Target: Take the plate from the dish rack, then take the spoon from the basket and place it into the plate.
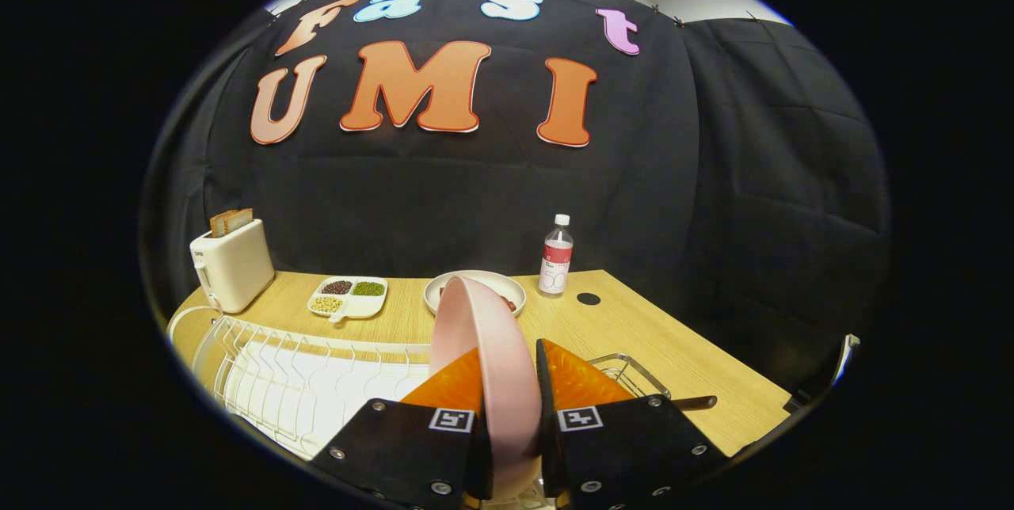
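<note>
In your gripper view, the gripper (511,407) is clamped on the pink plate (483,352) — smooth, round, held on edge between both fingers, above the white wire dish rack (293,375). The wire basket (630,371) sits just right of the fingers on the wooden table (657,336), a dark handle (693,401) poking out.

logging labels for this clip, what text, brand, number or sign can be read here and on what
Water bottle: its red-and-white label carries print, too small to read.
Toaster: a small dark mark on its front, too blurred to read.
Claw, shut on the pink plate: a square black-and-white marker on each side, a pattern, no words.
Nothing else legible.
</note>
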Motion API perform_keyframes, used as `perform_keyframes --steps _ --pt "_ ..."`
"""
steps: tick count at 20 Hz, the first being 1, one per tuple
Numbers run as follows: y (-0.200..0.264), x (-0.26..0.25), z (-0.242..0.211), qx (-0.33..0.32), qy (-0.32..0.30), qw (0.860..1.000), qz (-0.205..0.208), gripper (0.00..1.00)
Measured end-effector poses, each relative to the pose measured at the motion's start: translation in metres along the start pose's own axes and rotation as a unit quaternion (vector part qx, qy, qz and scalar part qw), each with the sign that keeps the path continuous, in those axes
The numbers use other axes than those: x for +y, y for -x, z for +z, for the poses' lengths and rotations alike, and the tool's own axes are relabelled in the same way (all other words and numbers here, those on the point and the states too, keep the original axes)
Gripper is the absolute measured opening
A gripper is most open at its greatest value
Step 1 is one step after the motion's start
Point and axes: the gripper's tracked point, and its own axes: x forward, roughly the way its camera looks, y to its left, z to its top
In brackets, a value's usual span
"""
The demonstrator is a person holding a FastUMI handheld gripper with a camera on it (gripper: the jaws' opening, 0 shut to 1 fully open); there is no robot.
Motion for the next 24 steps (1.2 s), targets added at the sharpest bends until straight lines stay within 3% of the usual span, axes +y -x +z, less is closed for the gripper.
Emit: perform_keyframes --steps 13,24 --pt "0.013 -0.003 0.035 -0.038 0.058 0.997 -0.023 0.24" --pt "0.069 0.001 0.049 -0.059 0.019 0.998 0.027 0.24"
